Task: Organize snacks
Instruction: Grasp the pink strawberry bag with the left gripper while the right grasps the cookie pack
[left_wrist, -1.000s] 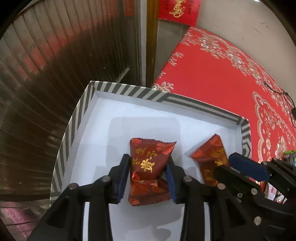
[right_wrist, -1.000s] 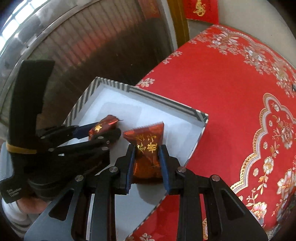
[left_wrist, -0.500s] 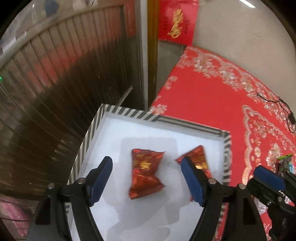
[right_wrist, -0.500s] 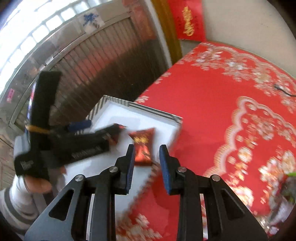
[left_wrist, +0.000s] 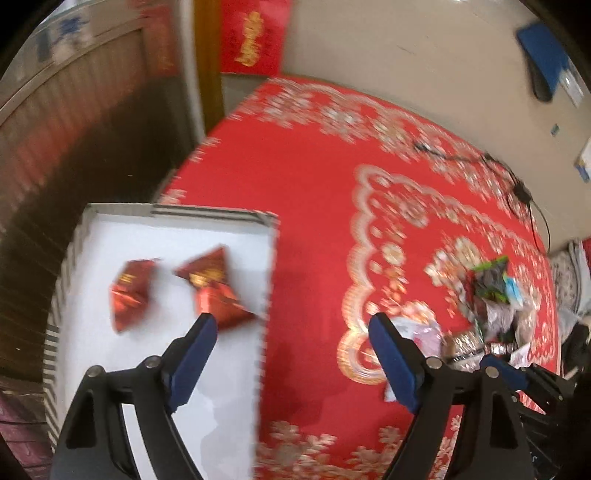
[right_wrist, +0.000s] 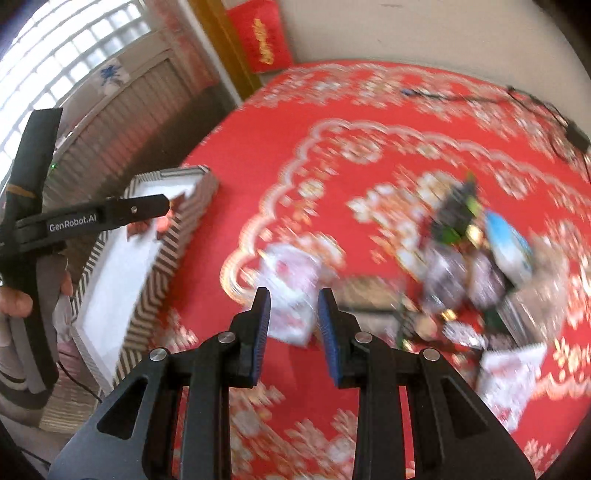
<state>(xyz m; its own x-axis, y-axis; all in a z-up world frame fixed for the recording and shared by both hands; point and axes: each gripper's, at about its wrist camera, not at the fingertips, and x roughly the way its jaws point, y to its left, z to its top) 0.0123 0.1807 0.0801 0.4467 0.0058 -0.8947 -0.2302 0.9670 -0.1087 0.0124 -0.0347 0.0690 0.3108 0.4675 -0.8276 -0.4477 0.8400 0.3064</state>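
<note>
A: What step was in hand?

B: By my reading, the turn between drop-off and next pick. Two red snack packets (left_wrist: 133, 291) lay side by side inside the striped box (left_wrist: 207, 213), which sat at the edge of the red-clothed surface (left_wrist: 314, 206). Neither tool was touching them.

A: And the tools themselves?

B: The left hand-held gripper (left_wrist: 291, 328) was spread wide with nothing between its blue pads, hanging above the box's right wall. The right hand-held gripper (right_wrist: 293, 306) had its jaws parted only narrowly, also holding nothing, and pointed toward a pale packet (right_wrist: 291, 284) on the cloth.

A: Where was the rest of the work?

B: In the snack pile (right_wrist: 472, 258), well apart from the box, on the far right of the cloth. The pictures were blurred there, so I couldn't tell one wrapper from another.

A: So what did the next move call for?

B: Probably spreading the right jaws wider, lowering over that pale packet's edges, and pinching gently, since thin wrappers tend to slip or crumple.
</note>
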